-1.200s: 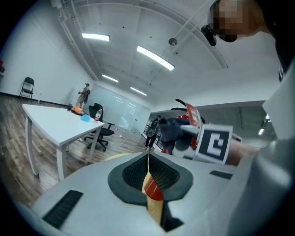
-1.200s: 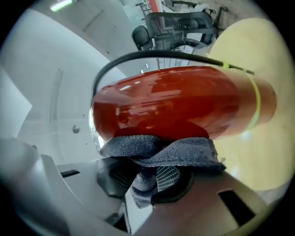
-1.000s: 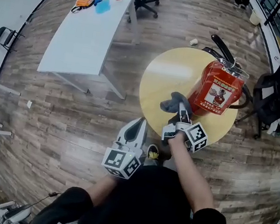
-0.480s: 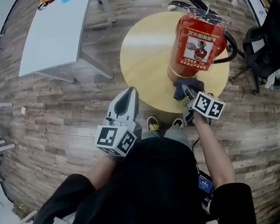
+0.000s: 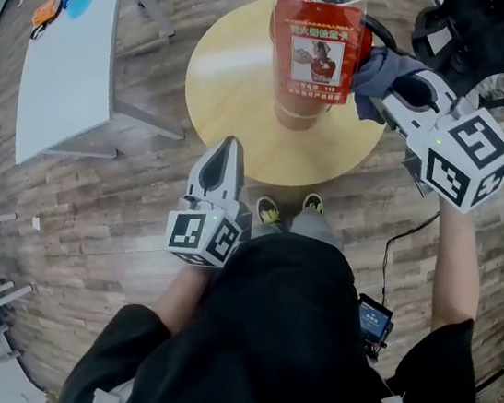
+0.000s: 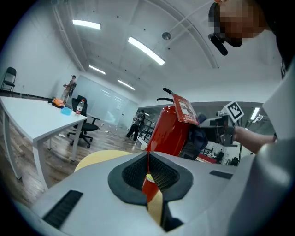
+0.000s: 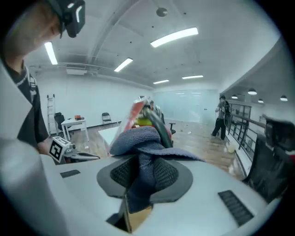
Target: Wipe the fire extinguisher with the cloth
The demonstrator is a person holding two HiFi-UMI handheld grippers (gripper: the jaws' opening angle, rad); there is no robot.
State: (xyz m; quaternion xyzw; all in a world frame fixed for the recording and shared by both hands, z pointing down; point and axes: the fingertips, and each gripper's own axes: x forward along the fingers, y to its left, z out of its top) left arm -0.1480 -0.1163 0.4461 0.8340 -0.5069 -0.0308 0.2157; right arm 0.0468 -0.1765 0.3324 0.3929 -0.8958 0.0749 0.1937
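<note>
While the red fire extinguisher (image 5: 313, 46) stands upright on the round yellow tabletop (image 5: 230, 90), toward its far side, the right gripper (image 5: 391, 87) is raised beside the cylinder's right flank. Its jaws are clamped on the blue-grey cloth (image 5: 373, 66). In the right gripper view the cloth (image 7: 140, 166) runs down between the two pads and bunches out above them. The head view shows the bunched cloth lying against the side of the extinguisher, level with the printed label. In the left gripper view the cloth (image 6: 199, 138) likewise sits against the red body (image 6: 170, 131), with the right gripper (image 6: 216, 130) behind it.

The left gripper (image 5: 230, 146) hangs low in front of the person, just short of the tabletop's near edge and well apart from the extinguisher. Its jaws are together, with nothing between them. They point toward the extinguisher, which shows through the thin slit in its own view.

A white table (image 5: 65, 76) stands on the wooden floor (image 5: 119, 224) to the left.
</note>
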